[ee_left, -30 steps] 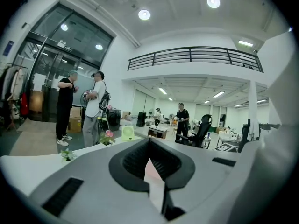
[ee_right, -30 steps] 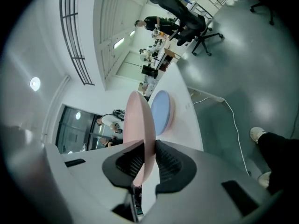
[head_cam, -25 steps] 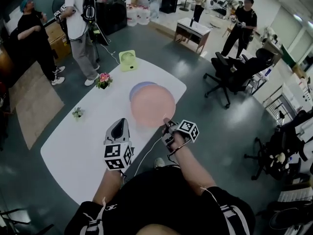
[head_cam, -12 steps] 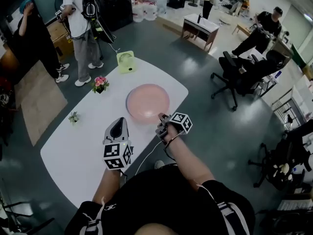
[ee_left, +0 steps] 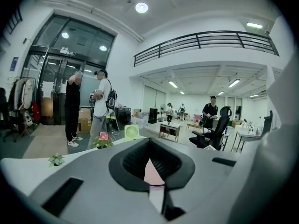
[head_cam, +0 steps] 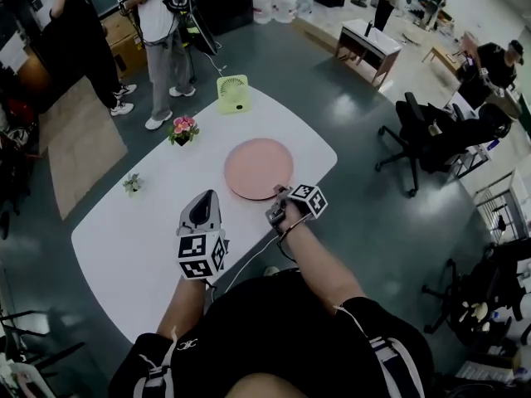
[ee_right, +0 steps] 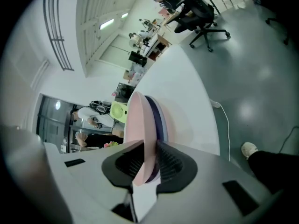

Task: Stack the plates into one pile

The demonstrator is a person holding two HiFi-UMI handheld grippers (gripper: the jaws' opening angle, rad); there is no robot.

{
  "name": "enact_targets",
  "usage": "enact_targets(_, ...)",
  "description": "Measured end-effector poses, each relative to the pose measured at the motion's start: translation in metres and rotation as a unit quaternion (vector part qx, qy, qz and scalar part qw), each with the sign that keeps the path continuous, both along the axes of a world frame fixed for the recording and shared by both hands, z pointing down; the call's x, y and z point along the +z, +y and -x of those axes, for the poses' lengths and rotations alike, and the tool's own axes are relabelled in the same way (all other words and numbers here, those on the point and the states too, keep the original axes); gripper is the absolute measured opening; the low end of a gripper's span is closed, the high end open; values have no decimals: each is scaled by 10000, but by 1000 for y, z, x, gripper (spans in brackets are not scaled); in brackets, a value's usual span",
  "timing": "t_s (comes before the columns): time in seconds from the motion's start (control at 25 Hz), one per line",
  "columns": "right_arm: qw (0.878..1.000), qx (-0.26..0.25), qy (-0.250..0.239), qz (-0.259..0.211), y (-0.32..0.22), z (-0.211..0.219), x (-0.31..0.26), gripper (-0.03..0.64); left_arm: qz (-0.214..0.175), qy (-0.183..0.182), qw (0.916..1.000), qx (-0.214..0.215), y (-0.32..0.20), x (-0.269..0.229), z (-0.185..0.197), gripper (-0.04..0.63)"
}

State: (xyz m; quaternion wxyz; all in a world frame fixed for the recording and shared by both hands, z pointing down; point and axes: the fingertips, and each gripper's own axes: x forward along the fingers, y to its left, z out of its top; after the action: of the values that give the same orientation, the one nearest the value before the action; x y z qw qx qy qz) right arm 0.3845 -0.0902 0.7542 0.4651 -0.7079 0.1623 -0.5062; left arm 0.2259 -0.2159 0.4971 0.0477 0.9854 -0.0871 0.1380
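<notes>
A pink plate (head_cam: 257,168) lies flat on the white table (head_cam: 124,239), toward its far right side. In the right gripper view the pink plate (ee_right: 140,125) rests on a blue plate (ee_right: 159,120), whose rim shows just under it. My right gripper (head_cam: 275,196) is at the pile's near edge. The rim sits between the jaws of my right gripper (ee_right: 150,160), the pads touch it, and the jaws are opening. My left gripper (head_cam: 203,201) hovers over bare table left of the pile. The left gripper (ee_left: 154,171) has a narrow gap with nothing in it.
A green desk fan (head_cam: 233,94), a pot of pink flowers (head_cam: 182,128) and a small plant (head_cam: 132,184) stand along the table's far and left sides. A white cable (head_cam: 249,259) hangs off the near edge. People (head_cam: 166,40) stand beyond the table; an office chair (head_cam: 431,131) stands right.
The blue plate that peeked out behind the pink one is now covered by it. The right gripper has sunk to the table with the pink plate's rim. The left gripper drifted a little.
</notes>
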Motion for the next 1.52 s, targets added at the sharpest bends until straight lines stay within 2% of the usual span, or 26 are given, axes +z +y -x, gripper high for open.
enact_targets(0.16, 9965, -483, 486, 487, -4, -11, -2, 87, -18, -49, 10000, -72, -5, 2, -6, 12)
enact_targets(0.36, 9831, -1061, 1031, 1074, 8, -14, -11, 112, -14, -32, 10000, 7, 4, 0, -20, 12)
enact_targets(0.56, 9658, -1184, 1676, 1588, 32, -28, -31, 164, 2, 26, 9999, 161, 16, -1, -38, 12)
enact_targets(0.64, 9551, -1142, 2121, 1725, 43, -34, -53, 163, 14, 55, 9997, 218, 20, -2, -44, 12)
enact_targets(0.72, 9368, -1022, 2792, 1846, 53, -42, -91, 130, 19, 120, 9995, 282, 25, -7, -52, 12)
enact_targets(0.76, 9239, -925, 3193, 1895, 58, -45, -114, 120, 24, 161, 9994, 314, 27, -10, -56, 12)
enact_targets(0.84, 8919, -723, 4031, 1917, 67, -48, -164, 81, 41, 238, 9990, 378, 34, -16, -63, 12)
enact_targets(0.96, 8373, -387, 5096, 1944, 82, -47, -237, 48, 64, 385, 9979, 510, 48, -26, -76, 12)
enact_targets(1.04, 8033, -166, 5592, 2044, 95, -45, -273, 22, 70, 464, 9970, 620, 58, -30, -86, 12)
enact_targets(1.12, 7765, -47, 5941, 2100, 105, -40, -298, 15, 84, 506, 9961, 721, 67, -31, -94, 12)
enact_targets(1.2, 7606, -39, 6147, 2090, 112, -32, -313, 15, 103, 510, 9954, 803, 74, -31, -101, 12)
enact_targets(1.28, 7519, -36, 6234, 2145, 119, -26, -321, 15, 123, 503, 9949, 863, 81, -31, -105, 12)
enact_targets(1.4, 7478, -29, 6242, 2264, 125, -23, -319, 14, 114, 531, 9943, 913, 85, -31, -110, 12)
enact_targets(1.52, 7514, -66, 6218, 2209, 126, -24, -316, 12, 68, 561, 9940, 938, 88, -33, -113, 12)
